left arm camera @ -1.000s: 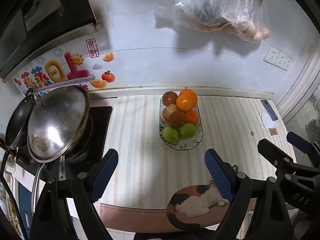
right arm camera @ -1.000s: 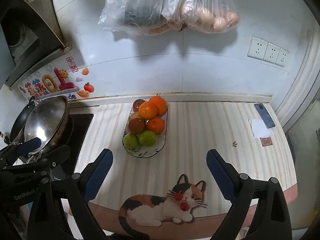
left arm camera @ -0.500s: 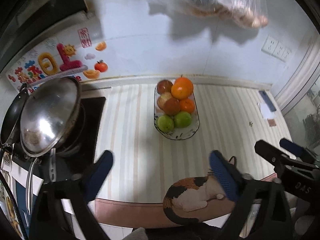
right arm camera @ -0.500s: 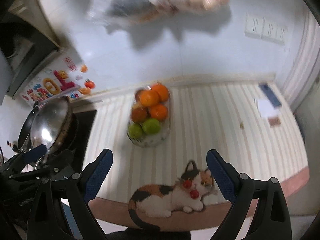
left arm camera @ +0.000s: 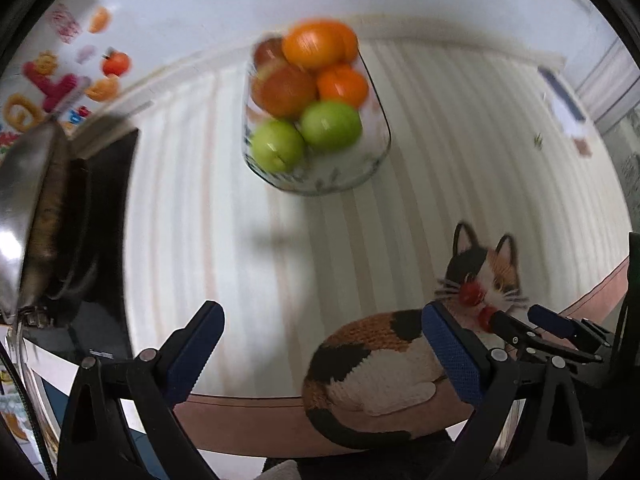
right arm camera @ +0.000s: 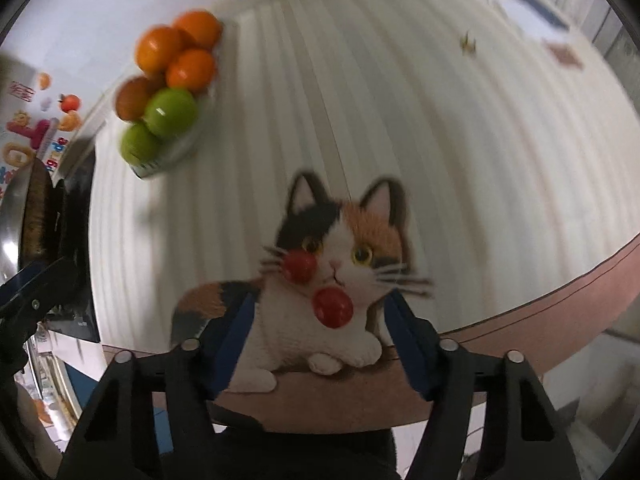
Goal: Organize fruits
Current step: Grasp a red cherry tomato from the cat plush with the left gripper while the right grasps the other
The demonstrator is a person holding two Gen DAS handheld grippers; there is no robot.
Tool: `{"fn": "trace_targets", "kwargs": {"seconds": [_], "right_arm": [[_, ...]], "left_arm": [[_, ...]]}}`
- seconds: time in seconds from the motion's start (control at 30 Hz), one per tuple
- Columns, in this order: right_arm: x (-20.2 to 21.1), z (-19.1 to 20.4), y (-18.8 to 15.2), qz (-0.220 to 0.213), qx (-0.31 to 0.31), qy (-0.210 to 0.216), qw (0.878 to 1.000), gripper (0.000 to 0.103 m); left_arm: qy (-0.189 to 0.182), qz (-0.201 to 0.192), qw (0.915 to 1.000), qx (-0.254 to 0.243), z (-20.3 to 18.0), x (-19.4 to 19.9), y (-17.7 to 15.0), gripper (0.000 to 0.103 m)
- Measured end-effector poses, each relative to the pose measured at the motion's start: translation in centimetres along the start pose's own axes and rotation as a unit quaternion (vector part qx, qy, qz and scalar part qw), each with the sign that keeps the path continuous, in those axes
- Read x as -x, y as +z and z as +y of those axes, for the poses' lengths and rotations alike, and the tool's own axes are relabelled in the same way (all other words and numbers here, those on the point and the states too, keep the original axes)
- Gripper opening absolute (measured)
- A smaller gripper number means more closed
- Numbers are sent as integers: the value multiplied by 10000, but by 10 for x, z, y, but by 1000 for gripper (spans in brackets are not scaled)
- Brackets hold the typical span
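Red cherry tomatoes (right arm camera: 316, 288) lie just ahead of our right gripper (right arm camera: 320, 344).
Its jaws stand wide and empty; our left gripper (left arm camera: 320, 344), equally wide, sits farther off.

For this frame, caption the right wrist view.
Open right gripper poised over two small red tomatoes on the cat-print mat; glass fruit bowl behind.

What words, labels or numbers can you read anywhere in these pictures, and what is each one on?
Nothing reads cleanly; both views are motion-blurred.
Wall stickers: big colourful characters and small purple letters, illegible.
Red square sticker: characters blurred.
Cooktop: small white brand mark near its front edge, too small to read.
Fruit bowl: pattern only, no text.
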State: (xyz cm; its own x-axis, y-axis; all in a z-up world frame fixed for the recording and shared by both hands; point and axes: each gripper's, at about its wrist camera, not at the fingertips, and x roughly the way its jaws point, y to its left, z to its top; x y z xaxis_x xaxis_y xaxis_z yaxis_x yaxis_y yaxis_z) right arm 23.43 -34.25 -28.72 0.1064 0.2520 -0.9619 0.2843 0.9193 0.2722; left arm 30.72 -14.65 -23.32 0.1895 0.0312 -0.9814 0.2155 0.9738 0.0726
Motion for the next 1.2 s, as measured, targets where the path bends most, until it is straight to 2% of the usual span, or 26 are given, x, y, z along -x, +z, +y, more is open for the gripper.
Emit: {"fn": "trace_targets", "kwargs": {"seconds": [0.13,0.23,0.27,0.33,0.4,0.6,0.67,0.77,0.83,0.93,0.97,1.1,1.2], "right_arm": [[-21,-6,-4,59,34,-25,10000,57],[-31,-7,-6,65,139,-77,9999,47],[-34,-7,-7,62,207,-135,9997,40],[-32,-7,-4,23,251,-39,9997,37],[-26,-8,-5,-82,275,-15,9996,29],[-8,-29,-2,-154,140,86,9997,28],[-4,-41,0,-132,-14,294,9995,28],[1,-56,-1,-151,-159,406,9989,28],[4,-63,-1,-163,-289,442,9985,28],[11,-77,-5,-203,-456,453,9977,28],[13,-80,-5,-229,-499,457,9974,28],[16,-82,-1,-257,-522,484,9971,28],[14,-80,3,-215,-424,575,9972,28]], "left_arm": [[74,285,9995,-106,-12,-29,-1,101],[56,528,9986,-80,-17,-47,-4,101],[35,593,9982,-65,-19,-51,-5,101],[-1,628,9980,-82,-24,-55,-5,101],[-29,621,9979,-157,-32,-57,-4,101],[-368,433,9969,-544,-71,-55,2,100],[-452,376,9956,-725,-84,-57,3,97],[-641,450,9925,-941,-103,-65,4,95],[-705,501,9901,-1104,-116,-71,3,87],[-713,628,9867,-1318,-131,-83,2,67],[-716,687,9856,-1371,-134,-88,1,52],[-588,522,9824,-1692,-142,-87,-6,25],[-634,626,9841,-1538,-127,-88,-6,23]]}}
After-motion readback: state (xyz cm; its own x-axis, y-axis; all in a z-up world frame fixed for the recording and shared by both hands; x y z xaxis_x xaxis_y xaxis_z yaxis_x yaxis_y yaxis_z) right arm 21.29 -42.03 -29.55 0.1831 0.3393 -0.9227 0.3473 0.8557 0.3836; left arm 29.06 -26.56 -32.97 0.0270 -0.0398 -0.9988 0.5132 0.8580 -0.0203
